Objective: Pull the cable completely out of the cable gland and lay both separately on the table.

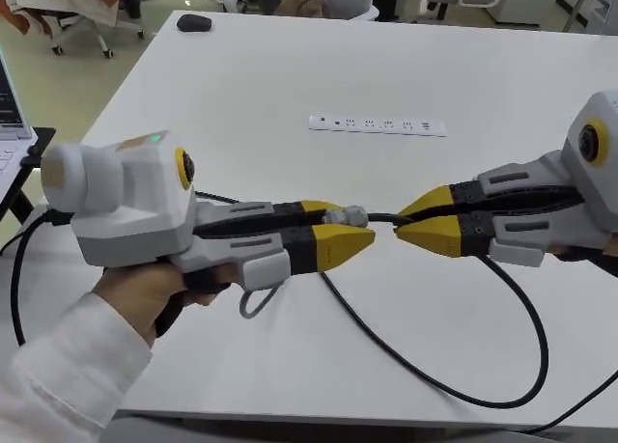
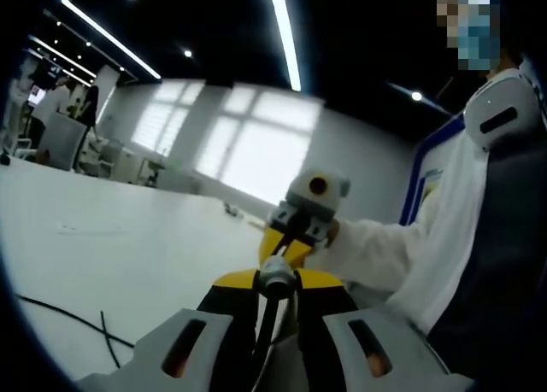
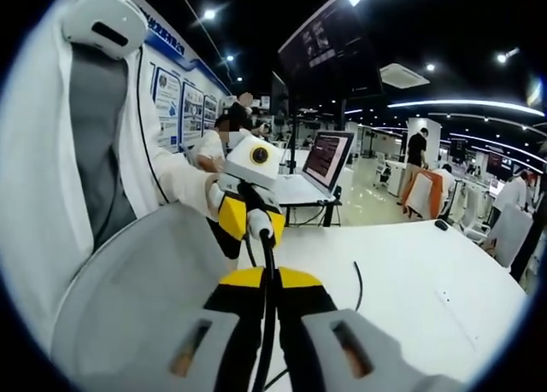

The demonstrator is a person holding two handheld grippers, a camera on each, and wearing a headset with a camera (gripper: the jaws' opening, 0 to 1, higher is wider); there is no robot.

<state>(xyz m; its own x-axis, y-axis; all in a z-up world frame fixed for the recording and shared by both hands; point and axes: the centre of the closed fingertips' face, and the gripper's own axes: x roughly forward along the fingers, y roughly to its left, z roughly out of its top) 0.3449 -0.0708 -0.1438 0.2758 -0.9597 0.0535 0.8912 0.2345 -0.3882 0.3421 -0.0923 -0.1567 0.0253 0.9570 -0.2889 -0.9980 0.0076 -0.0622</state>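
1. While the left hand-held gripper (image 1: 357, 227) clamps its jaws on the one grey gland (image 1: 348, 214), the right hand-held gripper (image 1: 410, 220) faces it nose to nose, jaws closed on the one black cable (image 1: 435, 380).
2. Both hand-held grippers, two in all, hang above the white table (image 1: 290, 76), so the gland and the gripped stretch of cable are in the air.
3. A short piece of cable bridges the small gap between them and enters the gland; the two are not apart.
4. Behind the right hand-held gripper the cable drops in one wide loop onto the table and leads under the left hand-held gripper.
5. The left gripper view has the gland between its own jaws, with a dark line of cable below it.
6. Farther back on the table lie one white power strip (image 1: 377, 125) and one dark mouse (image 1: 193, 22).
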